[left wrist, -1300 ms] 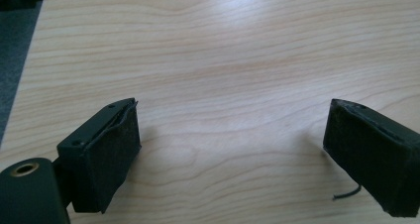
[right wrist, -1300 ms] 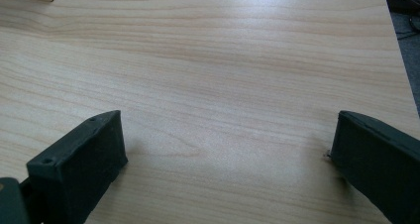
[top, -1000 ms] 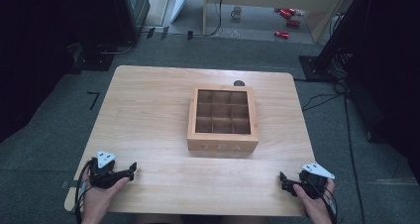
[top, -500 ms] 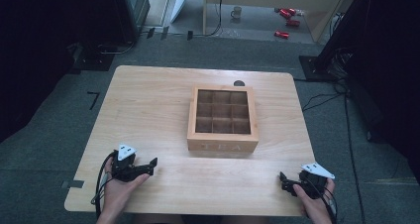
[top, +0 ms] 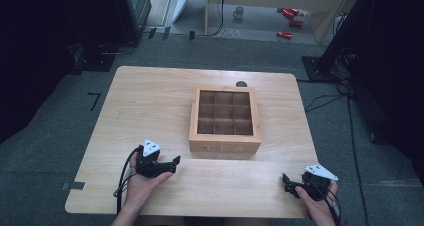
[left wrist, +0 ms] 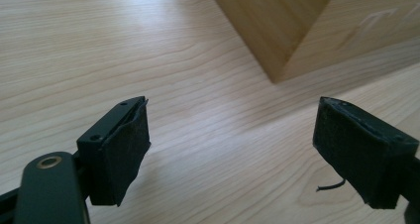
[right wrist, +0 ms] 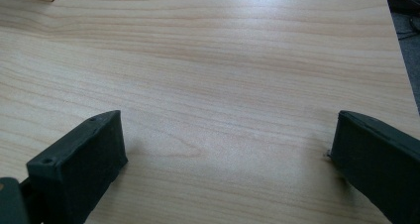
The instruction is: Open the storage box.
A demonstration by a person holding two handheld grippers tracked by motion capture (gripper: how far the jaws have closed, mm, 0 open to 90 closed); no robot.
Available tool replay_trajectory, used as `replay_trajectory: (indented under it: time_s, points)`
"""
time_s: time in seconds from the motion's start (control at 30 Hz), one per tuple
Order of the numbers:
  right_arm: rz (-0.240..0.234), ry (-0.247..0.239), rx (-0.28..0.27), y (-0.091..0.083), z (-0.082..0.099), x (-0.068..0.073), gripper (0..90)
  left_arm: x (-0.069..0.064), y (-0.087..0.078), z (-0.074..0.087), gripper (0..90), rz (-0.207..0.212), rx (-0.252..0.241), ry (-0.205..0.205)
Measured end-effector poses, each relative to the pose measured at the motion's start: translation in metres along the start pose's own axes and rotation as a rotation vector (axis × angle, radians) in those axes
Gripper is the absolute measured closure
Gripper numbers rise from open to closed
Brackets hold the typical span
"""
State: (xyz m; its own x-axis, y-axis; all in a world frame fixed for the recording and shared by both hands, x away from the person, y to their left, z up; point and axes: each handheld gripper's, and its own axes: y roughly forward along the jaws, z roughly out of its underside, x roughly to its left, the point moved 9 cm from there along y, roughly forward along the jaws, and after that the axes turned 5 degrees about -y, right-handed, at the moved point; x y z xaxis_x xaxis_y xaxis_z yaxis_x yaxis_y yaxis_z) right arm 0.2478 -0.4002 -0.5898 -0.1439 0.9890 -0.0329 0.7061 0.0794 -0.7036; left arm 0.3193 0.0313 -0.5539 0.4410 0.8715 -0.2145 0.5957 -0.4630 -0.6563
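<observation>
Since your approach is underway: keep level.
Box: square wooden nine-compartment tea box (top: pixel 225 120), one o'clock of left gripper (top: pixel 172 162).
Left tongs: wide, narrowing slightly, empty; square up.
Right tongs (top: pixel 286 182): wide, empty.

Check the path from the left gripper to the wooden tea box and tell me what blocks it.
Nothing visible blocks it. The left gripper, jaws open and empty, just closing slightly, faces the tea box's near left corner across bare table.
</observation>
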Motion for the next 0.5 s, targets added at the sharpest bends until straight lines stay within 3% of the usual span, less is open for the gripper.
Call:
replay_trajectory:
  time_s: [0.13, 0.2, 0.23, 0.3, 0.5]
  points:
    - [0.001, 0.0, 0.002, 0.001, -0.001, 0.0, 0.2, -0.012, 0.007, -0.004, 17.3, 0.03, 0.002, 0.011]
    - [0.001, -0.002, 0.006, 0.001, -0.001, 0.0, 0.3, -0.015, 0.009, -0.005, 22.7, 0.036, -0.003, 0.014]
    - [0.006, 0.01, 0.027, 0.0, -0.002, 0.001, 3.7, -0.02, 0.012, -0.007, 23.1, 0.05, -0.003, 0.019]
    - [0.011, 0.027, 0.017, -0.002, -0.006, 0.002, 6.8, -0.024, 0.014, -0.01, 25.2, 0.063, -0.006, 0.022]
    - [-0.071, 0.072, -0.056, -0.013, -0.03, 0.017, 7.0, -0.035, 0.018, -0.02, 33.2, 0.099, -0.019, 0.026]
